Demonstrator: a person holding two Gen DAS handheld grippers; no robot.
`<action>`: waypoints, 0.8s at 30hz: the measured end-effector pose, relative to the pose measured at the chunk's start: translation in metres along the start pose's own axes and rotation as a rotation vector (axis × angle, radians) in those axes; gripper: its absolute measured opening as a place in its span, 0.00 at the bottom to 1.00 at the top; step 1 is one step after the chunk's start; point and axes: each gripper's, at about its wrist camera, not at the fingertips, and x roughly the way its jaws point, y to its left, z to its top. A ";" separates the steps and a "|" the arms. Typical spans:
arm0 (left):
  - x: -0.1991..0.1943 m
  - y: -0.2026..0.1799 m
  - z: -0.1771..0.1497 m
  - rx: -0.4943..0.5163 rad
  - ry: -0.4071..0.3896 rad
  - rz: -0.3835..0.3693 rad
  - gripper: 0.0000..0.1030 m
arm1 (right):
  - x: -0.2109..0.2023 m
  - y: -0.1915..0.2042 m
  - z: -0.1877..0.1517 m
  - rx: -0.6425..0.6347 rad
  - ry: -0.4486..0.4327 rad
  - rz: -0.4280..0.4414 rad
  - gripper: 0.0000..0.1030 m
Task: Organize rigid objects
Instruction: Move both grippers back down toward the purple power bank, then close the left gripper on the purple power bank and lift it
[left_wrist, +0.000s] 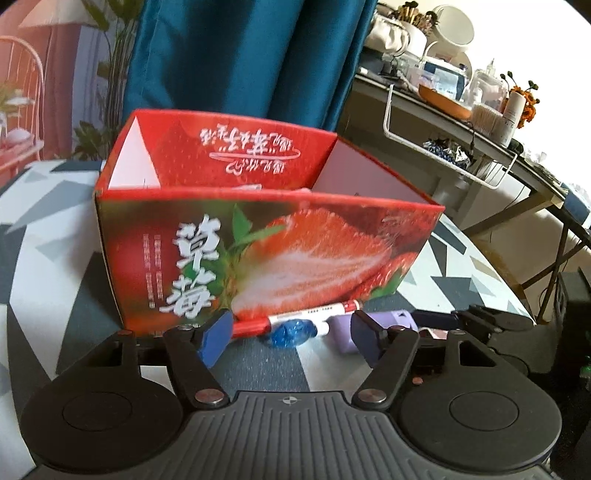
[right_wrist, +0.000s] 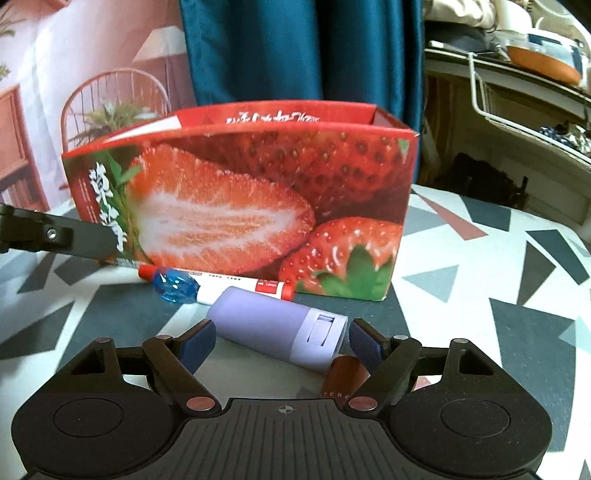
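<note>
We see the left gripper (left_wrist: 291, 338) and the right gripper (right_wrist: 282, 341) built alike: black linkage arms with round silver or copper-coloured rivets, blue ribbed pads (right_wrist: 364, 341) on the fingers, two round black discs, and a grey ribbed plate with a small cross mark.

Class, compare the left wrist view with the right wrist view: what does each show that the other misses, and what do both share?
Only the left wrist view looks down into the open box; its inside walls show. Only the right wrist view shows the brown tube beside the purple case. Both share the strawberry box, red-capped marker, blue gem and patterned tablecloth. Both grippers stand open.
</note>
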 end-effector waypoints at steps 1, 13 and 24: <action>0.001 0.002 -0.002 -0.010 0.006 -0.005 0.65 | 0.003 0.000 0.000 -0.010 0.011 -0.003 0.73; 0.018 0.008 -0.020 -0.060 0.094 -0.101 0.42 | 0.014 0.027 0.003 -0.135 0.073 0.085 0.58; 0.026 0.029 -0.020 -0.130 0.091 -0.041 0.42 | 0.022 0.069 0.008 -0.183 0.083 0.154 0.58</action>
